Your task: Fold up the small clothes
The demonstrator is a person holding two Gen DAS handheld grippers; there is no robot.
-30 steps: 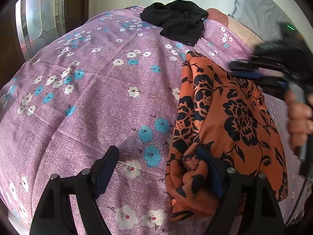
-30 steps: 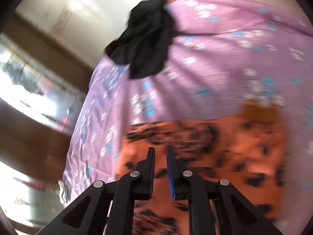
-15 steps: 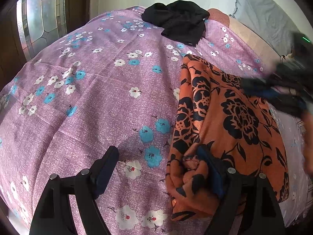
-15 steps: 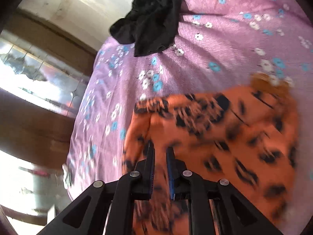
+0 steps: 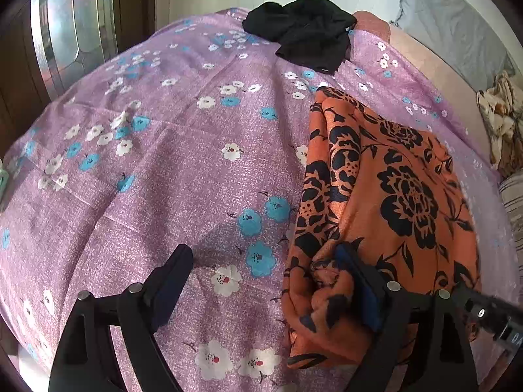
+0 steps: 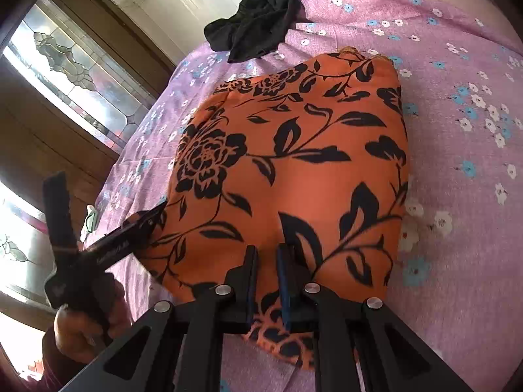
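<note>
An orange garment with black flowers (image 5: 392, 189) lies folded on the purple floral bedsheet (image 5: 183, 170); it fills the middle of the right wrist view (image 6: 294, 170). My left gripper (image 5: 264, 281) is open, its right finger resting on the garment's bunched near corner. My right gripper (image 6: 266, 258) has its jaws nearly closed, a thin gap between them, over the garment's near edge; no cloth shows between them. The left gripper also shows in the right wrist view (image 6: 108, 248), at the garment's left side.
A crumpled black garment (image 5: 304, 36) lies at the far end of the bed, also in the right wrist view (image 6: 258, 23). A window with patterned glass (image 6: 75, 62) is on the left. More cloth (image 5: 500, 124) is piled at the right edge.
My right gripper has swung from the garment's far side down to its near edge, staying nearly closed. My left gripper has stayed open at the bunched corner.
</note>
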